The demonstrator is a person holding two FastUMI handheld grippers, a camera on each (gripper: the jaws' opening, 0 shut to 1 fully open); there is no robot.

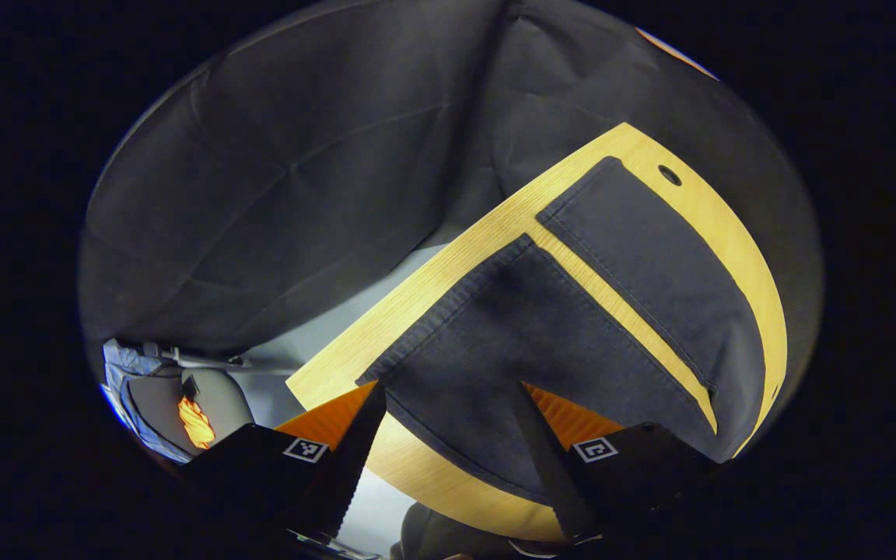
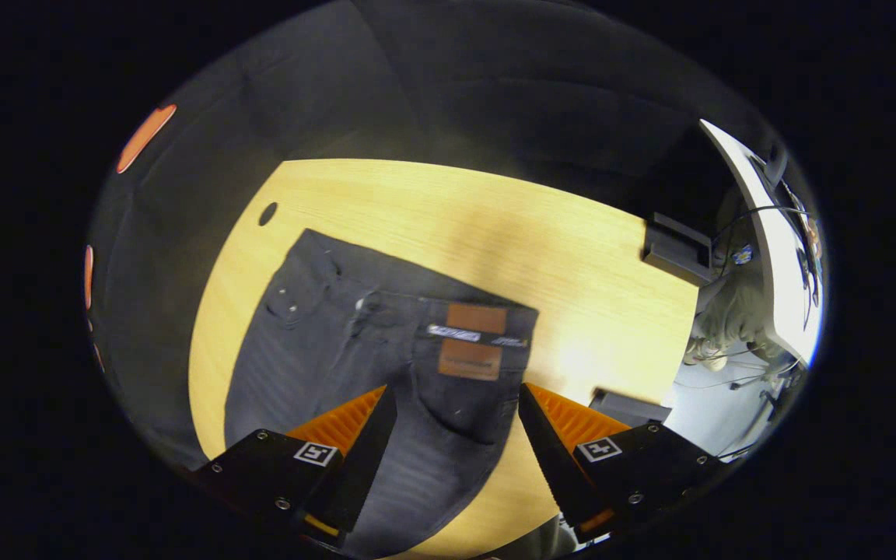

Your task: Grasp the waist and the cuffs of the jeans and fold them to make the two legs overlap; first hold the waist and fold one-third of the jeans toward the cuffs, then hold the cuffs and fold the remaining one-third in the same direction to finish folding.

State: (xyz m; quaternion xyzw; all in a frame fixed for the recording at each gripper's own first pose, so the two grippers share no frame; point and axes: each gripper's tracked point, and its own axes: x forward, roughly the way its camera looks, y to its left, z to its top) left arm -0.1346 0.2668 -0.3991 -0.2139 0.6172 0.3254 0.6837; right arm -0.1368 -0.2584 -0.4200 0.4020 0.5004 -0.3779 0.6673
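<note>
Dark jeans lie flat on a light wooden table. In the left gripper view the two legs (image 1: 541, 334) run apart with a strip of table between them, and the near leg's cuff (image 1: 448, 311) lies just ahead of my left gripper (image 1: 452, 397), whose fingers are spread wide above it. In the right gripper view the waist (image 2: 448, 327) with its brown leather patch (image 2: 473, 341) sits in front of my right gripper (image 2: 456, 400), which is open above a back pocket. Neither gripper holds cloth.
The wooden table (image 2: 495, 225) has a round cable hole (image 2: 267, 213) near the jeans' far side. A dark box (image 2: 677, 249) sits at the table's right edge, with a white desk and cables (image 2: 767, 257) beyond. A chair (image 1: 183, 397) stands off the table.
</note>
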